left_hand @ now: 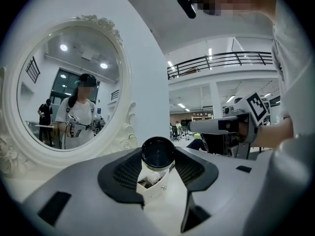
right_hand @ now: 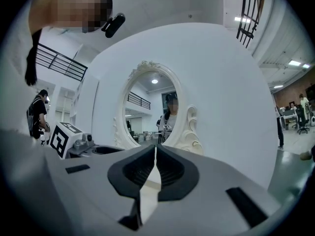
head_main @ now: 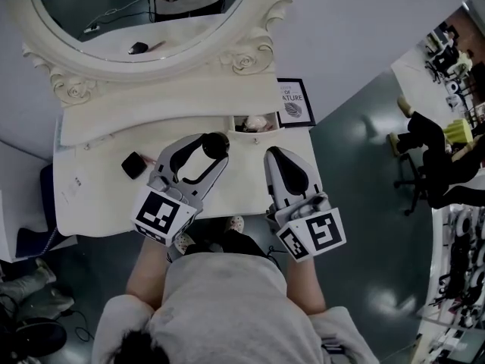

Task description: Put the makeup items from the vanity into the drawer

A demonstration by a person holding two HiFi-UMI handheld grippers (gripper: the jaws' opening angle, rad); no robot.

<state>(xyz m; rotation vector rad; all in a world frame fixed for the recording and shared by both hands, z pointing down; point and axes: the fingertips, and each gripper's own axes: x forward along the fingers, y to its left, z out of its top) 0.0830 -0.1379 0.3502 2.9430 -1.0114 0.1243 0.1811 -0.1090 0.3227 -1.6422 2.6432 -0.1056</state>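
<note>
Left gripper [head_main: 211, 151] is clamped on a round black compact [left_hand: 158, 152], holding it at the middle of the head view, just in front of the small open drawer [head_main: 261, 132], which already has pale items in it. Right gripper [head_main: 274, 156] sits beside it, jaws pressed together with nothing between them. Towards the left of the frame a small black case [head_main: 134, 164] lies on the white vanity top [head_main: 98, 196]. An ornate oval mirror [head_main: 45, 32] fills the upper left.
</note>
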